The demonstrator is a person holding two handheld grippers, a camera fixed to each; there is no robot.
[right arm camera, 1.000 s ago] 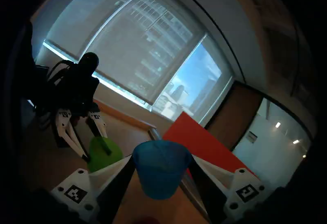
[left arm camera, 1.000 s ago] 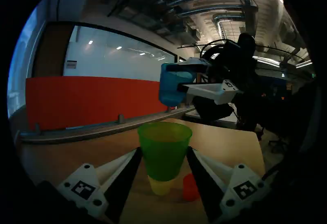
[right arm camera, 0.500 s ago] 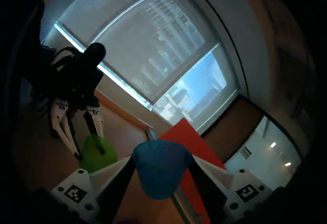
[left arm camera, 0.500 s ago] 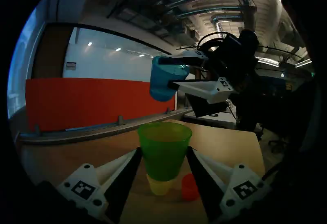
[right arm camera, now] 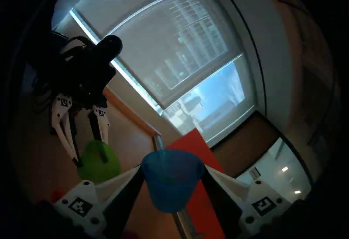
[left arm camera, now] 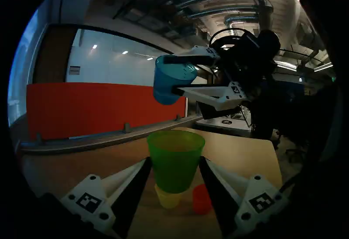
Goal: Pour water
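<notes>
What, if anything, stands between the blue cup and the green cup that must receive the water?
Nothing visible does. The blue cup, held in the right gripper, hangs higher than the green cup and a little beyond it. The left gripper holds the green cup. Only open air lies between the two cups, and the green cup's mouth is uncovered.

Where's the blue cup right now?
In the left gripper view, the blue cup is clamped, tilted, in the right gripper, up higher than the green cup and beyond it.

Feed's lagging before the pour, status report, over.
Left gripper shut on green cup, upright. Right gripper shut on blue cup, held higher, tilted; no stream seen. Yellow cup and red cup on table beneath; nothing between held cups.
</notes>
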